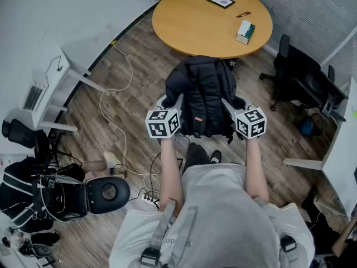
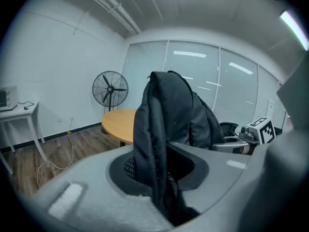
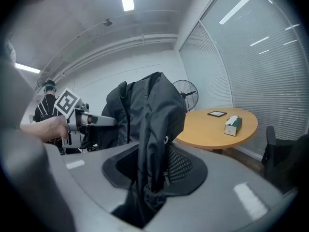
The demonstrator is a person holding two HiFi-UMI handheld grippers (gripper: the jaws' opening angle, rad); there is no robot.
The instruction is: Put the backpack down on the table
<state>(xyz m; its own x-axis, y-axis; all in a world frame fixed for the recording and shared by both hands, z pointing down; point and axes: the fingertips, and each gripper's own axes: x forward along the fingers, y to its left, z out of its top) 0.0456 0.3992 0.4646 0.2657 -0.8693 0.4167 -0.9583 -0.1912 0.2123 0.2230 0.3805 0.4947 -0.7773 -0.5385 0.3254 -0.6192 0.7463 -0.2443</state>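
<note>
A black backpack [image 1: 203, 94] hangs in the air between both grippers, just short of the near edge of the round wooden table [image 1: 189, 24]. My left gripper [image 1: 172, 102] is shut on a fold of the backpack's left side [image 2: 164, 115]. My right gripper [image 1: 230, 106] is shut on fabric at its right side [image 3: 147, 115]. In the left gripper view the fabric runs down between the pads at my left gripper [image 2: 161, 178]. The right gripper view shows the same grip at my right gripper [image 3: 149, 178]. The bag's bottom is hidden from above.
On the table lie a green-and-white tissue box [image 1: 245, 32], a dark framed card [image 1: 221, 0] and an orange pen [image 1: 243, 14]. A black office chair [image 1: 295, 71] stands to the right, another chair [image 1: 83, 197] at lower left. White desk [image 1: 47, 88], floor cables [image 1: 120, 127], fan [image 2: 110, 90].
</note>
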